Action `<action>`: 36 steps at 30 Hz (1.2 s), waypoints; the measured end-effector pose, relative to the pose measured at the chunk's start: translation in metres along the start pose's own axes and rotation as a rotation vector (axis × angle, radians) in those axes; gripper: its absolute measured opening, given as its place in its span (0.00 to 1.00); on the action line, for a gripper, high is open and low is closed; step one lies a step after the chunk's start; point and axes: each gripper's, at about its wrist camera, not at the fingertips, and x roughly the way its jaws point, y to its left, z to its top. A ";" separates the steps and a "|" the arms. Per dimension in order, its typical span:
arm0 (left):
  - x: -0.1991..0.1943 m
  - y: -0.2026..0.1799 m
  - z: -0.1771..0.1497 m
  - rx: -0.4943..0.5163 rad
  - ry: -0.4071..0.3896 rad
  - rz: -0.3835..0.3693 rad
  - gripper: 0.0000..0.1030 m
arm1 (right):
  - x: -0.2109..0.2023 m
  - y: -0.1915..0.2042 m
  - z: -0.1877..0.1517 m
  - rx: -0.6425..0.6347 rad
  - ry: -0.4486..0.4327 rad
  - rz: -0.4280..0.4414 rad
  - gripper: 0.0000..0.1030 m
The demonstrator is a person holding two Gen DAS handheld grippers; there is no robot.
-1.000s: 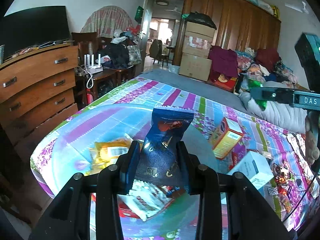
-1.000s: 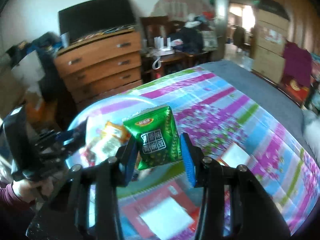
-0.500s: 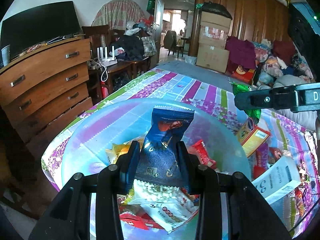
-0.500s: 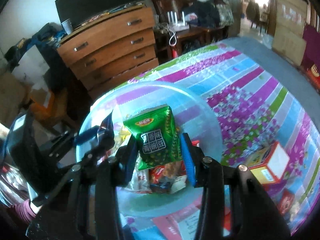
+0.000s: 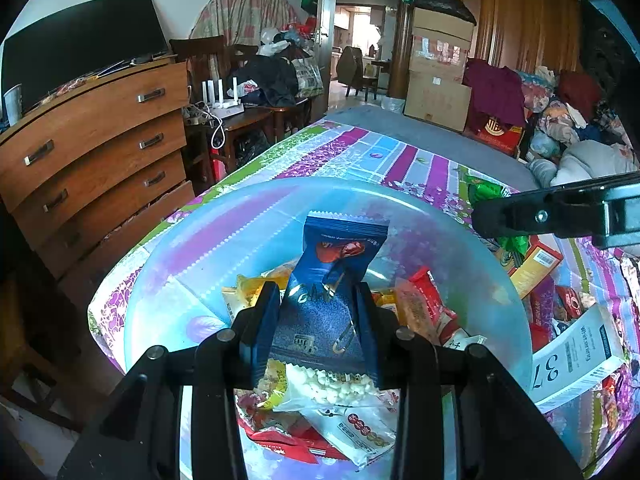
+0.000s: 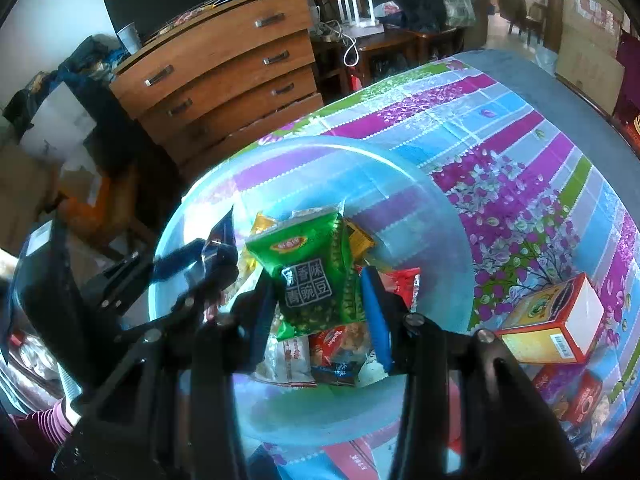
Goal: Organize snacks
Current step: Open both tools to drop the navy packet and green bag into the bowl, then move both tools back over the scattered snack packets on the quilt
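Note:
A translucent blue plastic tub (image 5: 208, 264) (image 6: 436, 216) stands on the flowered tablecloth, with several snack packets lying in it. My left gripper (image 5: 318, 320) is shut on a dark blue snack packet (image 5: 332, 276), held upright above the tub's contents. My right gripper (image 6: 322, 304) is shut on a green pea snack bag (image 6: 312, 276), also hanging over the inside of the tub. In the right wrist view the left gripper (image 6: 208, 256) and its blue packet show at the left. The right gripper's black finger (image 5: 540, 216) crosses the right side of the left wrist view.
An orange and red carton (image 6: 556, 320) (image 5: 532, 264) lies on the cloth right of the tub, with a white box (image 5: 580, 356) and more red packets (image 6: 580, 396) nearby. A wooden chest of drawers (image 5: 92, 152) stands past the table's left edge. A sleeve (image 6: 44, 420) shows low left.
Both grippers have come forward and down over the tub, each still holding its packet. The tub now fills the middle of both views and the right gripper sits closer to the left one.

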 end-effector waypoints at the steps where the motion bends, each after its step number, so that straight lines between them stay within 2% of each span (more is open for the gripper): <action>1: 0.000 0.000 0.000 0.001 0.001 0.001 0.38 | 0.000 0.000 0.000 0.001 0.000 0.000 0.42; 13: 0.010 0.007 0.000 0.000 0.016 0.018 0.40 | 0.009 -0.003 0.000 0.016 0.013 0.007 0.43; 16: 0.011 0.005 -0.001 0.008 0.010 0.032 0.66 | 0.012 -0.002 -0.001 0.011 0.023 0.011 0.44; 17: 0.010 0.005 -0.002 0.009 0.001 0.041 0.72 | 0.013 -0.001 -0.001 0.010 0.027 0.012 0.44; 19: 0.009 0.005 -0.002 0.010 -0.010 0.057 0.76 | 0.013 0.000 -0.001 0.010 0.028 0.016 0.46; 22: 0.009 0.006 -0.002 0.008 -0.011 0.073 0.78 | 0.013 0.002 -0.001 0.006 0.022 0.015 0.60; 26: 0.009 0.008 -0.003 0.011 -0.017 0.099 0.80 | 0.012 0.004 -0.001 0.001 0.020 0.009 0.66; 31: 0.004 0.008 -0.001 0.011 -0.034 0.130 0.80 | 0.000 0.007 -0.005 0.000 -0.017 0.009 0.67; 36: -0.016 0.006 -0.001 -0.009 -0.099 0.150 0.80 | -0.033 0.018 -0.017 -0.034 -0.121 -0.004 0.67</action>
